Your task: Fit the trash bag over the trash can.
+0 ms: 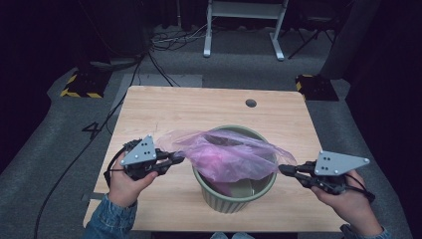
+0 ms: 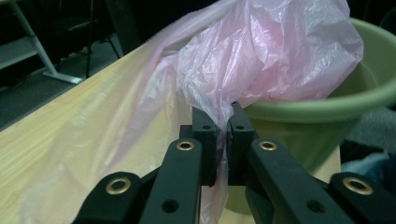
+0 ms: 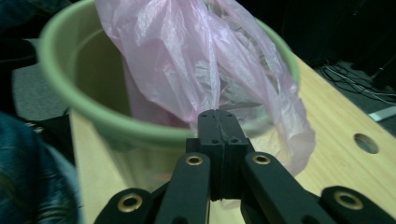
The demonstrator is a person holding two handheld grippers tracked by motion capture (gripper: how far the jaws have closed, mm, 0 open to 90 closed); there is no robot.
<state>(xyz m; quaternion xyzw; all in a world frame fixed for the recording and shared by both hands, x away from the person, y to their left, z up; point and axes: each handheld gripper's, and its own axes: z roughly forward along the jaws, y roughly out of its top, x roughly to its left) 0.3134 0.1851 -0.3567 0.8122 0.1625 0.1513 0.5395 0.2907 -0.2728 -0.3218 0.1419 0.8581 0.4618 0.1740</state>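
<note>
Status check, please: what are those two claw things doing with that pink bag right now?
Left gripper shut on pink bag. Right gripper shut on its other edge. Bag stretched over green bin. Nothing in the way.

- We see a wooden desk [image 1: 149, 107] with a round hole [image 1: 251, 103] near its far edge.
- Behind it, a white frame [image 1: 244, 25], floor cables [image 1: 169, 40], and yellow-black striped bases [image 1: 82, 84].

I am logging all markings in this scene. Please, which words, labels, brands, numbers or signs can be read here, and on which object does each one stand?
"4": a dark mark on the grey floor, left of the table; it reads like this digit, not sure.
Pink plastic bag, green bin, both grippers: no text can be read.
</note>
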